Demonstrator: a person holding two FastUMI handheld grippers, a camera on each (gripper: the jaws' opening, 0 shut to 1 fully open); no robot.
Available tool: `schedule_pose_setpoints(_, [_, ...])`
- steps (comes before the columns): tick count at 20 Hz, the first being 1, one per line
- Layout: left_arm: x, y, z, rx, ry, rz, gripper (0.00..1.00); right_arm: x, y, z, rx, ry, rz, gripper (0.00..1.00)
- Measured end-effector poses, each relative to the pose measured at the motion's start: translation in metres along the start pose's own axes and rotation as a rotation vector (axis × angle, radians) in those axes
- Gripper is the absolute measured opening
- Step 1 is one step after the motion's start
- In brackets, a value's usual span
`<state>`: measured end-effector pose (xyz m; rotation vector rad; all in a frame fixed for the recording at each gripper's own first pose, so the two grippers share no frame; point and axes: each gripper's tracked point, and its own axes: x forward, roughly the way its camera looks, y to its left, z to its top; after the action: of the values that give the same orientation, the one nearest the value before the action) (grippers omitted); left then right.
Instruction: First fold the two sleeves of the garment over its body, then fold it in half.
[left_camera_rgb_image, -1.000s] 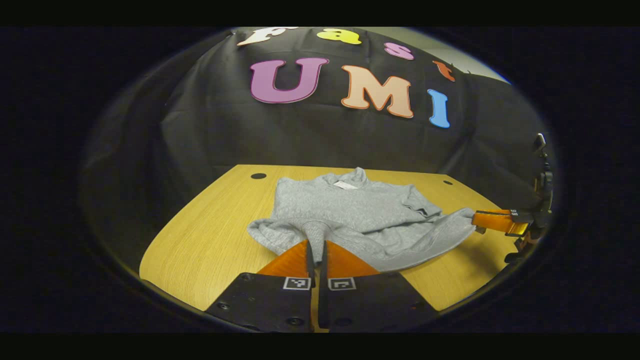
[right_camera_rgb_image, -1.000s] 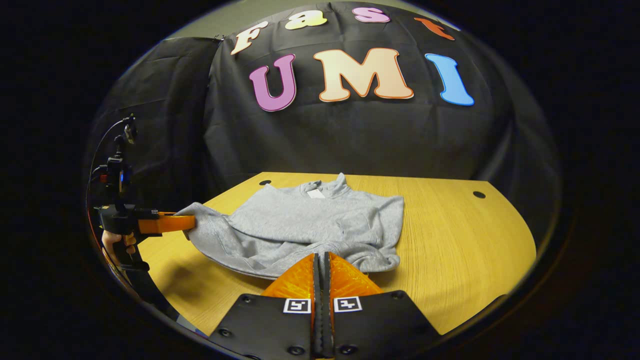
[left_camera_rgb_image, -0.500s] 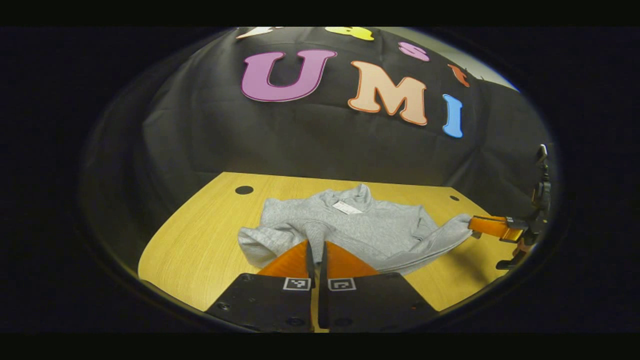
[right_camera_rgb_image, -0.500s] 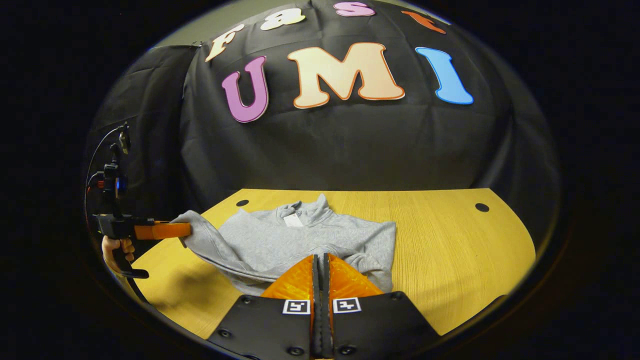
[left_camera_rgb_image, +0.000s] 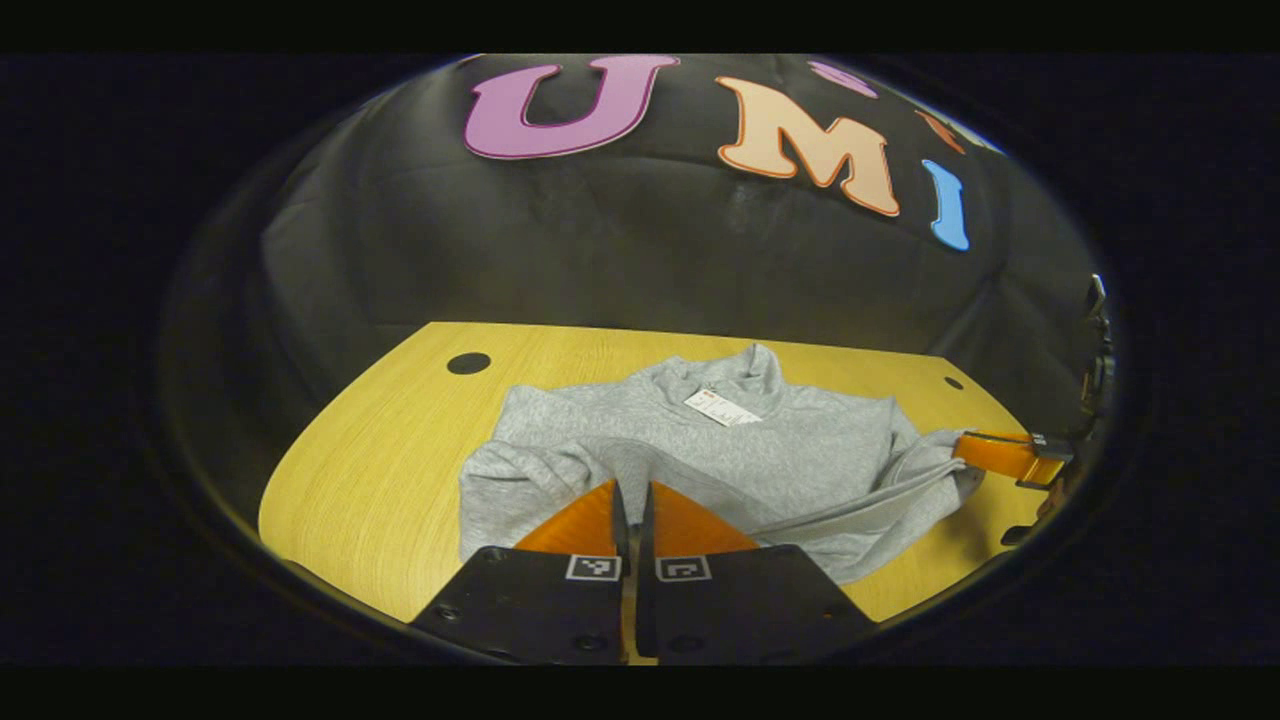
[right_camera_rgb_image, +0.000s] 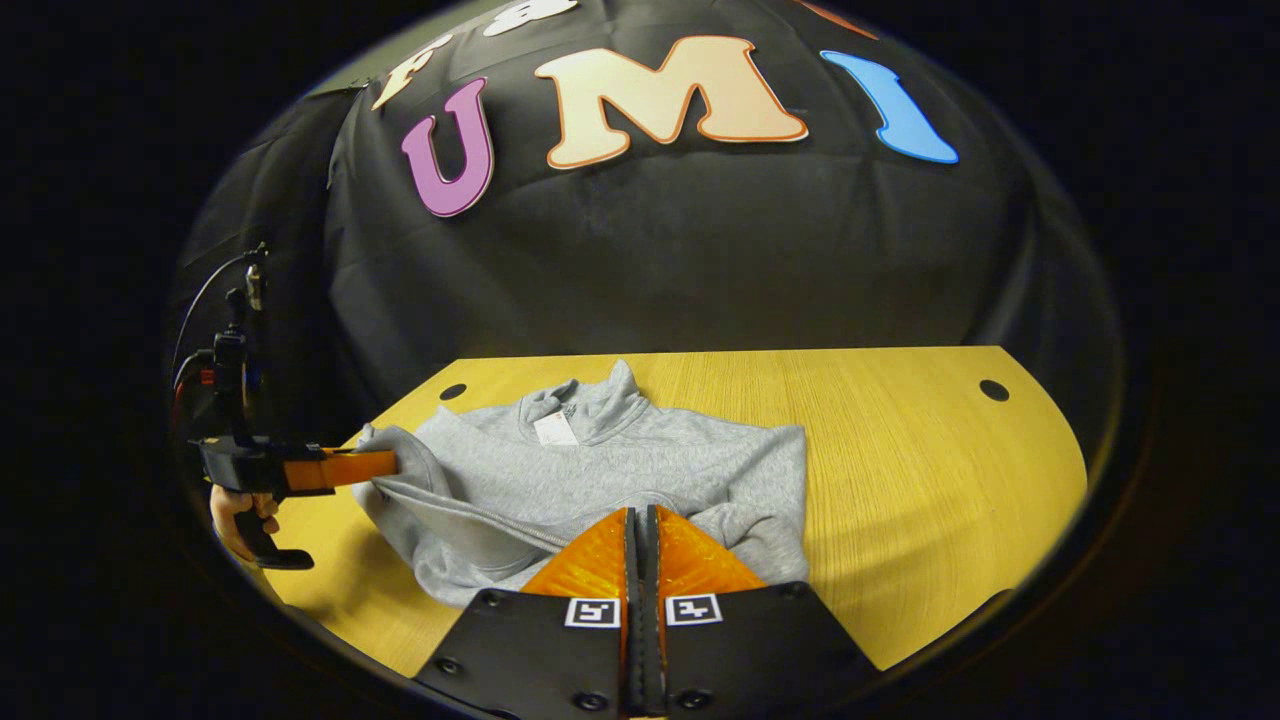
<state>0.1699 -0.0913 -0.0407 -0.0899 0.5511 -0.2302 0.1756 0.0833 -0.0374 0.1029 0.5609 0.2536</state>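
Note:
A grey sweatshirt (left_camera_rgb_image: 740, 440) (right_camera_rgb_image: 650, 465) lies on the wooden table, its collar and white tag (left_camera_rgb_image: 722, 407) at the far side. My left gripper (left_camera_rgb_image: 632, 487) is shut on one corner of the near hem, held up off the table. The right gripper (right_camera_rgb_image: 640, 512) is shut on the other hem corner, also raised. In the right gripper view the left gripper (right_camera_rgb_image: 385, 463) stands at the left with grey cloth pinched at its tip. In the left gripper view the right gripper (left_camera_rgb_image: 965, 448) holds cloth at the far right. The lifted hem hangs over the garment's lower body.
The yellow wooden table (left_camera_rgb_image: 370, 450) (right_camera_rgb_image: 930, 450) has small dark holes (left_camera_rgb_image: 468, 363) (right_camera_rgb_image: 994, 390) near its far corners. The black cloth wall rises behind it. A hand (right_camera_rgb_image: 235, 505) holds the left gripper's handle at the table's left edge.
Both grippers have carried the held hem forward toward the collar, and the two grippers stand closer to the garment's body. The visible part of the sweatshirt has grown shorter front to back.

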Motion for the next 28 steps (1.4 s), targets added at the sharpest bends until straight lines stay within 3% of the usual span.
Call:
schedule_pose_setpoints(3, [0.005,0.004,0.008,0.027,-0.026,0.03,0.02,0.003,-0.001,0.003,0.041,-0.01,0.014,0.02])
schedule_pose_setpoints(4, [0.006,0.009,0.014,0.037,-0.049,0.048,0.07,0.004,-0.006,0.009,0.038,-0.028,-0.002,0.1])
schedule_pose_setpoints(5, [0.005,0.009,0.019,0.041,-0.07,0.056,0.27,0.004,-0.006,0.013,0.039,-0.044,0.001,0.1])
schedule_pose_setpoints(7, [0.0,0.015,0.028,0.056,-0.099,0.092,0.77,0.003,-0.006,0.021,0.037,-0.072,0.004,0.36])
schedule_pose_setpoints(8, [-0.003,0.02,0.032,0.063,-0.115,0.114,0.86,-0.002,-0.008,0.023,0.029,-0.079,-0.003,0.7])
schedule_pose_setpoints(9, [-0.006,0.023,0.038,0.064,-0.138,0.126,0.98,0.002,-0.01,0.024,0.01,-0.092,-0.013,0.88])
schedule_pose_setpoints(10, [-0.012,0.024,0.045,0.056,-0.167,0.135,0.97,0.0,-0.011,0.026,-0.012,-0.1,-0.024,0.96])
schedule_pose_setpoints(11, [-0.019,0.026,0.053,0.049,-0.198,0.139,0.97,-0.006,-0.008,0.028,-0.035,-0.113,-0.025,0.97])
schedule_pose_setpoints(19, [-0.115,0.04,0.077,0.087,-0.401,0.197,0.96,-0.095,0.042,0.048,-0.103,-0.296,0.064,0.98])
schedule_pose_setpoints(22, [-0.156,0.041,0.069,0.099,-0.465,0.215,0.96,-0.139,0.061,0.05,-0.115,-0.395,0.098,0.97])
schedule_pose_setpoints(28, [-0.206,0.043,0.025,0.092,-0.53,0.232,0.96,-0.176,0.079,0.009,-0.119,-0.425,0.132,0.97])
